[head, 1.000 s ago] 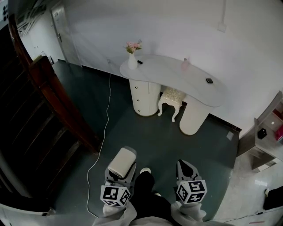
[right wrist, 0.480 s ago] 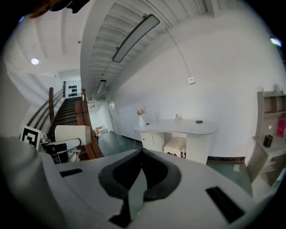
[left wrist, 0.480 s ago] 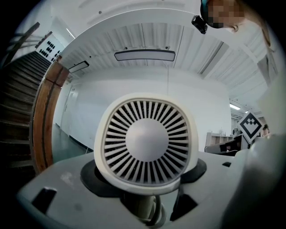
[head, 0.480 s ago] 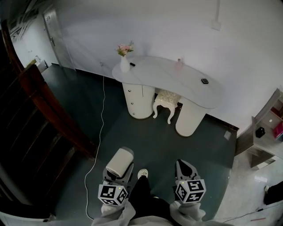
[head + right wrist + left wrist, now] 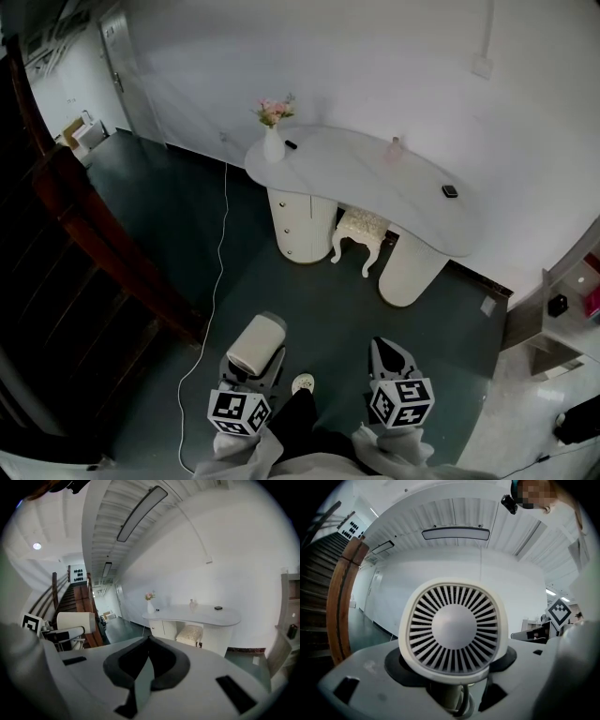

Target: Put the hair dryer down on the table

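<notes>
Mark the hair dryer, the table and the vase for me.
hair dryer (image 5: 257,344), head view, top of its white body.
table (image 5: 370,175), head view, bare middle of the tabletop.
vase (image 5: 273,148), head view, its white belly.

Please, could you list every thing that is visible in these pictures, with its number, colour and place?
hair dryer: one, cream-white, held in the left tongs
table: one, white, curved, by the far wall
vase: one, white, with pink flowers, on the table's left end
small dark things: two, black, one beside the vase, the other near the table's right end
bottle: one, pale pink, at the table's back edge
stool: one, white, under the table
cable: one, white, on the floor
stair rail: one, brown wood, at left
left tongs: grey, shut on the hair dryer's handle
right tongs: grey, shut, empty
</notes>
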### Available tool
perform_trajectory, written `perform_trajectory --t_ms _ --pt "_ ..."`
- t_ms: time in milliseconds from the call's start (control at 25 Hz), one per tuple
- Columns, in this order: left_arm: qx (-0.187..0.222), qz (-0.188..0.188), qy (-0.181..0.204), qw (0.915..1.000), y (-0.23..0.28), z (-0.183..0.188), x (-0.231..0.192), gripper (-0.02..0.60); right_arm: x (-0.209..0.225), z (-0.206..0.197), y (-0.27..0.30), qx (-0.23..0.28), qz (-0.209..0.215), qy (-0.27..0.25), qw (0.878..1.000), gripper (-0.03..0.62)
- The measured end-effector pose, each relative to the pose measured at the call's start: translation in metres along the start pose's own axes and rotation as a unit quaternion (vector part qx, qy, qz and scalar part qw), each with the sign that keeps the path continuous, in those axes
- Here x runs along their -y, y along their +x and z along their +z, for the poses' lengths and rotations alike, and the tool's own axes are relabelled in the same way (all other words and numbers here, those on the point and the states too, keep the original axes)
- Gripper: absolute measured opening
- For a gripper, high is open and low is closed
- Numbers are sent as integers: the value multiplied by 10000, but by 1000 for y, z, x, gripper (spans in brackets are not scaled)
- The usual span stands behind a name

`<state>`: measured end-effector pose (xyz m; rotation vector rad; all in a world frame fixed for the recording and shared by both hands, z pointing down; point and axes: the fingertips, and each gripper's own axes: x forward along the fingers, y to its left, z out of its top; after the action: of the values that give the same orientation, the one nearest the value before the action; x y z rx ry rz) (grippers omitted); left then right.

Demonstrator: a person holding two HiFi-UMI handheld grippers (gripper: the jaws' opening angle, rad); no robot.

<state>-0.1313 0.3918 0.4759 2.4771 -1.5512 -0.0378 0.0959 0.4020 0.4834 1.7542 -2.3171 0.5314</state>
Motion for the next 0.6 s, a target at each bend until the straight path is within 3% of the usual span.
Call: perform_trajectory --t_ms 600 --pt "-1 37 -100 9999 104 28 -54 331 16 53 112 -137 180 -64 9997 49"
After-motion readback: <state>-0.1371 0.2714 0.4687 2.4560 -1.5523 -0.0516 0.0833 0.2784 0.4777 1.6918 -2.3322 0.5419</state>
